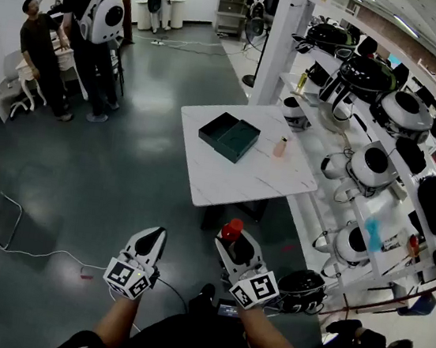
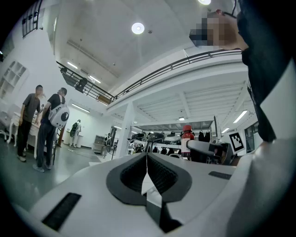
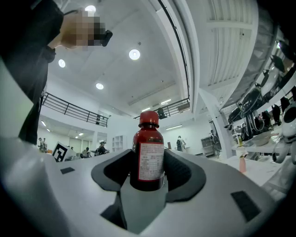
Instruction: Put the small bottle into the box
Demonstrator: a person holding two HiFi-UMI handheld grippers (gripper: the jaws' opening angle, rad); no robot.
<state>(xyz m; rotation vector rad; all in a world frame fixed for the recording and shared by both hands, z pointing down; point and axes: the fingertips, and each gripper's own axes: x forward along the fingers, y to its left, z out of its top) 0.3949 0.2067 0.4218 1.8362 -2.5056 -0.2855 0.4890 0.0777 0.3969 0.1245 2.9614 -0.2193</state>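
A small dark-red bottle (image 1: 231, 229) with a red cap and a white label stands upright between the jaws of my right gripper (image 1: 232, 244), which is shut on its sides. In the right gripper view the bottle (image 3: 149, 152) fills the middle of the right gripper (image 3: 149, 172). My left gripper (image 1: 149, 241) is beside it, shut and empty; its pads (image 2: 159, 173) meet in the left gripper view, where the bottle (image 2: 187, 139) shows at the right. The open dark-green box (image 1: 229, 136) lies on the white table (image 1: 233, 179), well ahead of both grippers.
A small peach bottle (image 1: 280, 146) stands on the table right of the box. Shelves of round black-and-white carriers (image 1: 370, 165) line the right side, with a white pillar (image 1: 277, 42) behind the table. Two people (image 1: 76, 39) stand at the far left. Cables (image 1: 40, 253) lie on the floor.
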